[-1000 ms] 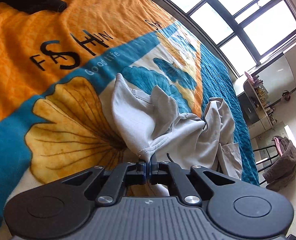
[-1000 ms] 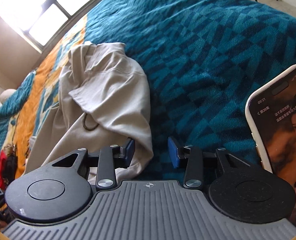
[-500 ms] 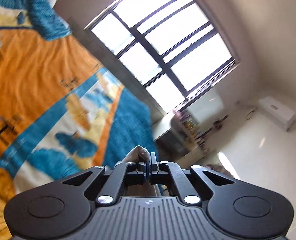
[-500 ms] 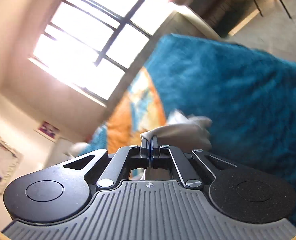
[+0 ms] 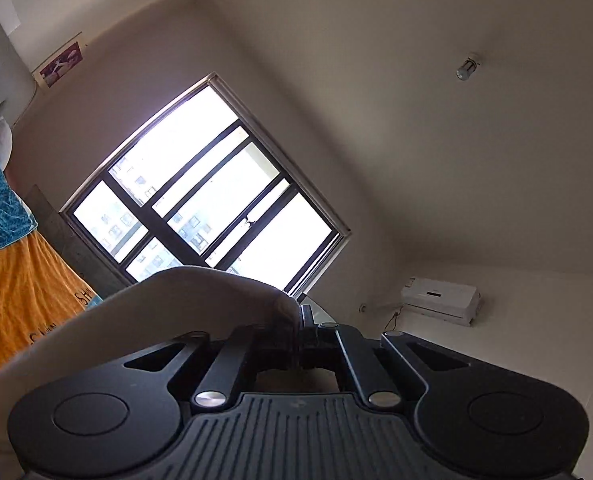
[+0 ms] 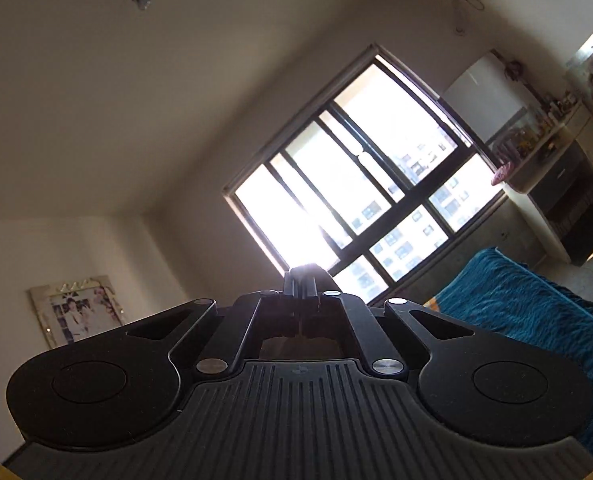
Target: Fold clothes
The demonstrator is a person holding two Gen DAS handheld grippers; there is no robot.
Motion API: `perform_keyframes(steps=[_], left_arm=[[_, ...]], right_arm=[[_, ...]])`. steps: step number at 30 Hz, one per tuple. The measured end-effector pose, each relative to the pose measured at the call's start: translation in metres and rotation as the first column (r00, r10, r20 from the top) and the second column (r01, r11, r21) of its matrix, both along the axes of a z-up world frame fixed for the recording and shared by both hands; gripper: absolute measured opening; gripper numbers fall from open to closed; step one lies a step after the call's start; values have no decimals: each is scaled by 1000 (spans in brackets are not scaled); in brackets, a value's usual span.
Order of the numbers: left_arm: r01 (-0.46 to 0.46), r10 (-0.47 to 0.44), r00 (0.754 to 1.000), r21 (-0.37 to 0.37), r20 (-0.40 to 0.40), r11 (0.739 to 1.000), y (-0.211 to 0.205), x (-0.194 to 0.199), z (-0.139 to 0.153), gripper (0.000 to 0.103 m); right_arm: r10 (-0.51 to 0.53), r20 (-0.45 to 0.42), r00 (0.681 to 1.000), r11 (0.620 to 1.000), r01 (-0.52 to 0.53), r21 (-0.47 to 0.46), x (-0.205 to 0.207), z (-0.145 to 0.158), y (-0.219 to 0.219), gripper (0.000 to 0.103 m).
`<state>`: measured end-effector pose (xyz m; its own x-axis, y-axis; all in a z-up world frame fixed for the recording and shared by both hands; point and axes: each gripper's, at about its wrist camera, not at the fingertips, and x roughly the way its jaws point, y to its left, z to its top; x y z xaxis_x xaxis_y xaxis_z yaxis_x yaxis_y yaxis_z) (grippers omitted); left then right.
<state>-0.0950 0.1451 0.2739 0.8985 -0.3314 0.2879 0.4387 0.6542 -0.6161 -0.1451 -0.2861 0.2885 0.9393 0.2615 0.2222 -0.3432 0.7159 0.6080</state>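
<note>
My left gripper (image 5: 301,316) is shut on the pale grey garment (image 5: 168,304), which drapes over its left finger and hangs down out of sight. It is raised high and tilted up at the ceiling and window. My right gripper (image 6: 301,280) is also raised and tilted up, with its jaws closed together. A thin edge of fabric seems pinched between them, and the rest of the garment is hidden below the gripper body.
The bed shows only at the edges: orange blanket (image 5: 12,292) at the left of the left wrist view, teal blanket (image 6: 536,312) at the right of the right wrist view. A big window (image 6: 360,184), a cabinet (image 6: 568,184) and an air conditioner (image 5: 438,295) are behind.
Both grippers have swung up from the bed, lifting the grey garment. The right gripper went from open beside the garment to shut. The views now face window and ceiling.
</note>
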Motion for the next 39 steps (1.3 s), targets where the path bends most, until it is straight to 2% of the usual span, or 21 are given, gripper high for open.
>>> perform_keyframes(steps=[3, 6, 8, 11, 12, 14, 16, 17, 19, 20, 21, 22, 24, 26, 28, 31, 32, 34, 36, 37, 39], left_arm=[[-49, 50, 998, 39, -30, 998, 1, 11, -4, 0], [-92, 102, 985, 81, -139, 992, 3, 57, -22, 0], [-112, 148, 949, 140, -277, 984, 6, 112, -46, 0], [-129, 200, 879, 189, -434, 974, 13, 186, -75, 0], [-134, 214, 852, 198, -477, 971, 16, 209, -84, 0], [-158, 225, 887, 195, -403, 968, 18, 214, -58, 0], [-181, 236, 915, 189, -326, 965, 21, 218, -33, 0], [-188, 237, 935, 199, -264, 962, 19, 202, -2, 0], [-196, 244, 950, 235, -196, 952, 10, 191, 13, 0], [-187, 240, 949, 246, -207, 951, 5, 186, 7, 0], [-178, 236, 947, 257, -217, 950, -1, 181, 1, 0], [-163, 230, 942, 266, -245, 950, -3, 181, -10, 0], [-126, 219, 918, 282, -330, 951, -5, 186, -53, 0], [-76, 218, 868, 314, -446, 946, -2, 197, -114, 0], [-29, 209, 794, 307, -571, 951, 6, 203, -171, 0], [36, 202, 638, 290, -744, 956, 15, 198, -259, 0], [55, 198, 581, 281, -789, 958, 17, 196, -287, 0], [71, 186, 486, 251, -854, 965, 22, 192, -337, 0], [77, 202, 430, 259, -880, 963, 24, 190, -369, 0], [79, 215, 422, 272, -881, 959, 25, 188, -376, 0], [88, 239, 422, 302, -874, 949, 18, 182, -378, 0]], right_arm=[[17, 0, 1000, 1000, -17, 2, 6, 2, 7, 1], [12, -126, 992, 1000, -14, -15, 52, -11, 14, 1], [-6, -240, 971, 999, -3, -38, 98, -28, 21, 1], [-44, -442, 896, 997, 14, -73, 195, -68, 30, 1], [-53, -469, 882, 997, 22, -72, 220, -72, 32, 1], [-71, -503, 861, 997, 40, -71, 265, -75, 34, 1], [-88, -410, 908, 996, 67, -67, 278, -42, 31, 1], [-96, -363, 927, 995, 76, -69, 275, -27, 29, 1], [-97, -292, 952, 994, 79, -72, 262, -3, 25, 1], [-98, -264, 960, 994, 81, -77, 256, 5, 23, 1], [-102, -265, 959, 993, 81, -89, 251, 1, 22, 1], [-102, -285, 953, 992, 76, -99, 249, -9, 22, 1], [-94, -362, 927, 991, 54, -120, 248, -44, 22, 1], [-80, -470, 879, 992, 25, -122, 251, -99, 19, 1], [-68, -569, 819, 994, 5, -112, 254, -151, 20, 1], [-54, -720, 692, 996, -14, -88, 249, -243, 24, 1], [-58, -758, 650, 996, -12, -86, 245, -271, 26, 1], [-63, -826, 560, 997, -9, -82, 239, -326, 31, 1], [-66, -871, 488, 997, -7, -79, 233, -366, 36, 1], [-74, -886, 458, 996, -5, -86, 230, -382, 38, 1], [-115, -889, 443, 992, -3, -130, 222, -394, 40, 1]])
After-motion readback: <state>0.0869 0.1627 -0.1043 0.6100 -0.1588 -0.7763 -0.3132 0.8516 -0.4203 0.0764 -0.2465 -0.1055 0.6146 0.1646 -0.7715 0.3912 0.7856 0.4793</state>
